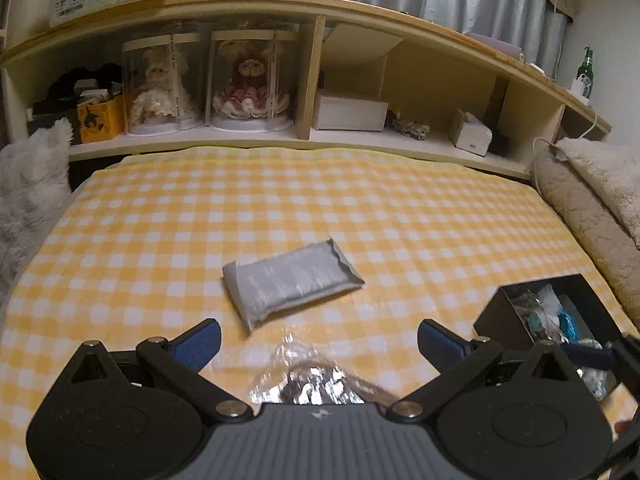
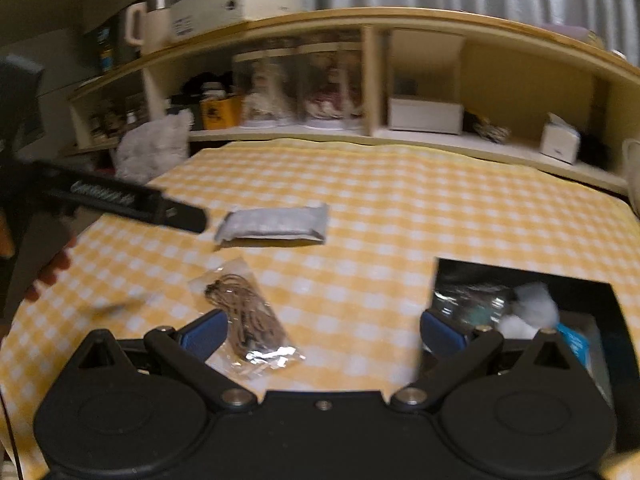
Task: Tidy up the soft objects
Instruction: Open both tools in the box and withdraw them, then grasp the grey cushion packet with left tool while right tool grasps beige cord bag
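With both the left gripper [image 1: 319, 344] and the right gripper [image 2: 320, 332] wide open and empty, lower your left one squarely over the clear cord packet [image 1: 308, 380] at six o'clock, pinch its middle, then carry it to the black box [image 1: 520, 312] at three o'clock.

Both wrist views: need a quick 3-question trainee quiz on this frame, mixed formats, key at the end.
1. True or false: the grey pouch lies inside the black box.
2. The clear packet of brown cord lies: A) on the checked cloth, B) on the shelf, C) in the box.
3. Fill in: the fingers of both the left gripper and the right gripper are ____.

Key: 1 false; 2 A; 3 open, holding nothing.
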`<state>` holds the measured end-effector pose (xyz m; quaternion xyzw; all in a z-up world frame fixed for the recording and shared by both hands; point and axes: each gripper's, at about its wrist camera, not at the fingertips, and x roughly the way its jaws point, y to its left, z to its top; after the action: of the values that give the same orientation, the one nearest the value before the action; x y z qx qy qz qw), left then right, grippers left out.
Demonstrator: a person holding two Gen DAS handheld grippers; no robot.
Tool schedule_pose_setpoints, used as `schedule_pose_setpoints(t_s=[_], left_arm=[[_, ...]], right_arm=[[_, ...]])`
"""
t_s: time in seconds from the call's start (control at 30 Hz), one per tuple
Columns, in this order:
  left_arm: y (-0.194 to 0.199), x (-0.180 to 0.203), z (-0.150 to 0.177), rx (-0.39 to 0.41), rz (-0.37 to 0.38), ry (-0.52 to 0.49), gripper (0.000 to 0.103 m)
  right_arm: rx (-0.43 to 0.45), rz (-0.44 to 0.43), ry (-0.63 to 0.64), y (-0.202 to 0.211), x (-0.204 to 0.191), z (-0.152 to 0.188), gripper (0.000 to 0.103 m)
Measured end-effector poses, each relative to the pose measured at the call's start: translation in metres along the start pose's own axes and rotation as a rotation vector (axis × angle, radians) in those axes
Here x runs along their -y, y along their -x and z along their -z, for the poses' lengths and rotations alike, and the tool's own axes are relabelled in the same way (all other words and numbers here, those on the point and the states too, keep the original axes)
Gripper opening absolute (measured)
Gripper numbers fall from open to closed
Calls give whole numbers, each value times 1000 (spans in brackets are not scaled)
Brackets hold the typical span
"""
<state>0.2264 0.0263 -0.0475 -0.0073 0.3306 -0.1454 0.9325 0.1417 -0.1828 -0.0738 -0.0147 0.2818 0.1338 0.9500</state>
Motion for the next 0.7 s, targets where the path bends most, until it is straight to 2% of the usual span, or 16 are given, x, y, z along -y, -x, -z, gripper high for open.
schedule_pose_setpoints(t_s=[0.17, 0.27, 0.37, 0.53, 0.63, 0.7], left_arm=[[-28, -20, 0, -7, 16, 10, 90], [-45, -34, 3, -9, 23, 16, 78], [-59, -45, 6, -13, 37, 25, 69], [-83, -43, 4, -33, 45, -71, 63], [-98, -43, 4, -66, 41, -68, 55], [-106, -42, 4, -91, 19, -84, 44]], right_arm=[[-22, -64, 40, -26, -14, 2, 102], [-44, -93, 60, -43, -19, 4, 97], [-61, -115, 65, -59, -24, 6, 97], [-78, -147, 87, -77, -30, 10, 96], [-85, -165, 115, -84, -32, 15, 96], [-93, -175, 139, -88, -35, 18, 92]])
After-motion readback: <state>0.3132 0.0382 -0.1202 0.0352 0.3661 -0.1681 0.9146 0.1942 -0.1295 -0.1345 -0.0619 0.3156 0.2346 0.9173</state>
